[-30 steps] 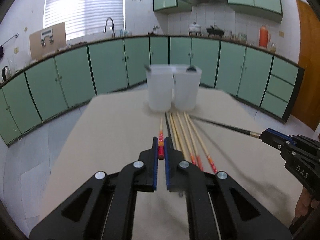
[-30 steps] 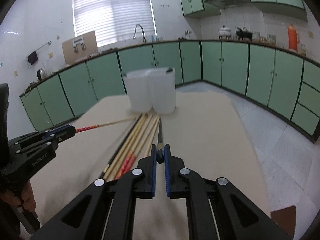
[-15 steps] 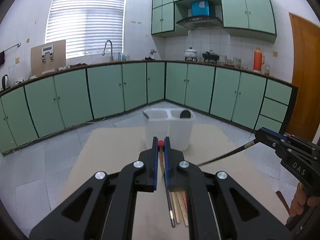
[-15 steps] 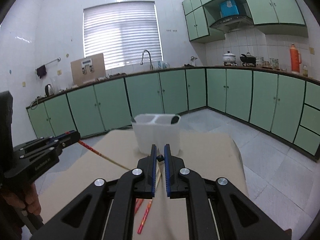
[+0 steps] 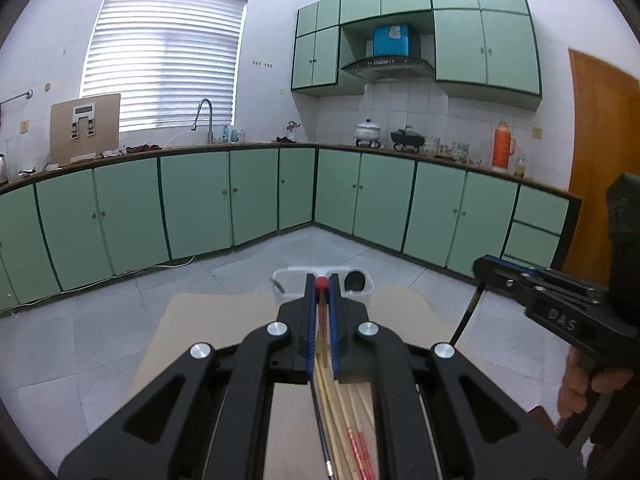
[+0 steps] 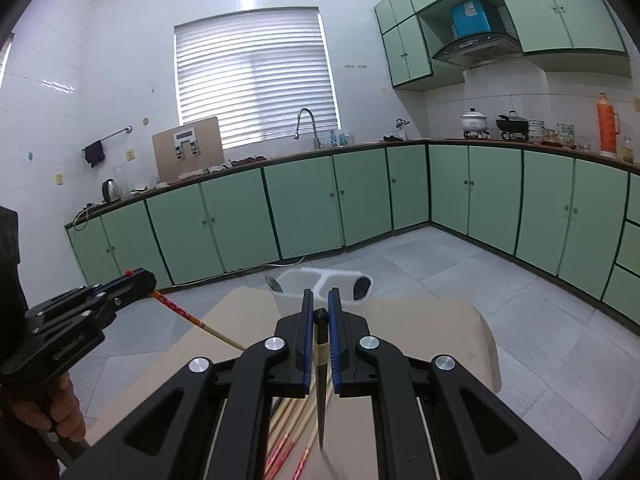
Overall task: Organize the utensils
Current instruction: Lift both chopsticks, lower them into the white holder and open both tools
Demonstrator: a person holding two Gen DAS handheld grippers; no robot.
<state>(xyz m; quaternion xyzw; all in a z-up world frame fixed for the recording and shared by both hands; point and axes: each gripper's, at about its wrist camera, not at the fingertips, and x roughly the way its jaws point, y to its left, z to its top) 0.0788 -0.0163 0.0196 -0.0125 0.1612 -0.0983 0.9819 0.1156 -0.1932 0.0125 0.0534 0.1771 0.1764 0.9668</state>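
Left gripper (image 5: 321, 292): fingers closed on the red-tipped wooden chopstick (image 5: 320, 322), which hangs down from the grip above the tabletop (image 5: 216, 320). Right gripper (image 6: 319, 308): fingers closed on the dark chopstick (image 6: 320, 380), its tip pointing down. The remaining chopsticks (image 5: 352, 432) lie together on the tabletop below both grippers. The white two-compartment holder (image 6: 324, 286) stands at the tabletop's far edge

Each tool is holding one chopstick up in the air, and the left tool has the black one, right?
Not quite. The left tool holds the wooden chopstick with the red end, as the left wrist view shows. The black chopstick is in the right tool. The rest is right: each tool holds one chopstick up above the table.
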